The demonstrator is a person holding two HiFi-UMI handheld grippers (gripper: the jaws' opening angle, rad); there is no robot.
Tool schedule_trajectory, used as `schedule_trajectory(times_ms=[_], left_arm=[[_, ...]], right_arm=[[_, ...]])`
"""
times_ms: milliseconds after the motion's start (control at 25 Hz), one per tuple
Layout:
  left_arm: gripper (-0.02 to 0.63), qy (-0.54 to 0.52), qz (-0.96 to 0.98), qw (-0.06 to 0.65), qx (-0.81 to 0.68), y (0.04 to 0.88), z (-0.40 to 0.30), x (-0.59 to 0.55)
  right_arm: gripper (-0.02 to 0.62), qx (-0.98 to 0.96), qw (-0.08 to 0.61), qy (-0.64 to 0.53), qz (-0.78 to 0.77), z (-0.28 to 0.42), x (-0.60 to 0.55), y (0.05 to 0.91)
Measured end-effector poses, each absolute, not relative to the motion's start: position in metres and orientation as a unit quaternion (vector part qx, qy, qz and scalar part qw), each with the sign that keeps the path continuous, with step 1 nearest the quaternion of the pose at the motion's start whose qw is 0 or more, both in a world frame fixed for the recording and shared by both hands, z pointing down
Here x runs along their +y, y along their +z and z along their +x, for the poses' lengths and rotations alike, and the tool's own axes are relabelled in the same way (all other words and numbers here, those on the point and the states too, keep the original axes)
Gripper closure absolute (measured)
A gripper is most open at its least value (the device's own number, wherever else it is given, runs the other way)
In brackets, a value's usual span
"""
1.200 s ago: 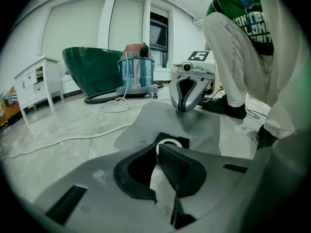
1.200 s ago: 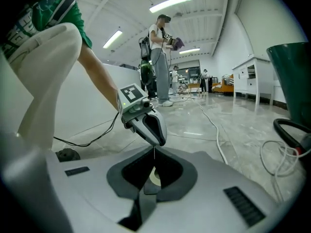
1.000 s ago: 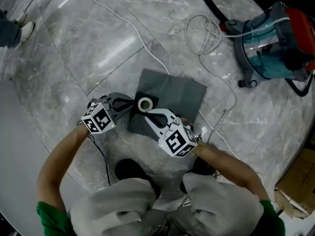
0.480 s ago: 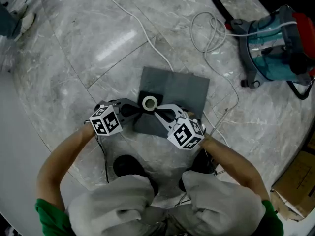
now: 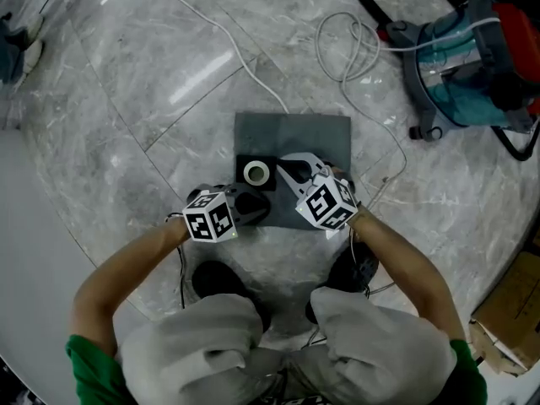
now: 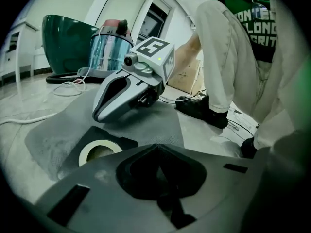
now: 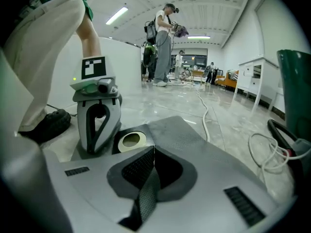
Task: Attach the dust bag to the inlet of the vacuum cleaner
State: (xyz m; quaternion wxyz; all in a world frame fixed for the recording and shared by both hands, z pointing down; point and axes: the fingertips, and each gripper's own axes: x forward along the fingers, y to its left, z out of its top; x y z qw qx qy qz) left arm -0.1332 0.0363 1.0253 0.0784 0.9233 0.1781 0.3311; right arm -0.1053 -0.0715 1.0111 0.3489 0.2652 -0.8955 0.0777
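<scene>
The grey dust bag (image 5: 308,142) lies flat on the marble floor, its black collar with a white ring (image 5: 256,173) at the near left corner. My left gripper (image 5: 253,201) is shut, its tips down at the collar's near edge. My right gripper (image 5: 284,162) is also shut and rests on the bag just right of the ring. The left gripper view shows the ring (image 6: 99,152) and the right gripper (image 6: 99,115). In the right gripper view are the ring (image 7: 132,140) and the left gripper (image 7: 93,147). I see nothing pinched in either. The vacuum cleaner (image 5: 468,66) stands far right.
A white cable (image 5: 245,57) runs across the floor to loops beside the vacuum, and a black hose (image 5: 363,2) leads to it. A cardboard box (image 5: 515,310) sits at the lower right. The person's shoes (image 5: 218,283) stand just behind the grippers. Other people stand far off (image 7: 163,42).
The bag now lies squarer to me. My left gripper has moved right to the collar's near edge. My right gripper has moved up onto the bag beside the ring.
</scene>
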Motion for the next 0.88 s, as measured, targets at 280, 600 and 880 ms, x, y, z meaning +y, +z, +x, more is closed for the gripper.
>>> schedule_trajectory(times_ms=[280, 600, 880], left_arm=[[0.601, 0.333, 0.919, 0.077, 0.196, 1.023, -0.132, 0.043], [0.602, 0.340, 0.925, 0.059, 0.158, 1.016, -0.181, 0.003], [0.602, 0.337, 0.932, 0.071, 0.113, 1.020, -0.214, -0.010]], right_arm=[[0.586, -0.893, 0.335, 0.072, 0.291, -0.102, -0.078, 1.004], [0.586, -0.898, 0.343, 0.045, 0.273, -0.149, -0.049, 0.989], [0.584, -0.889, 0.387, 0.041, 0.242, -0.191, -0.023, 1.009]])
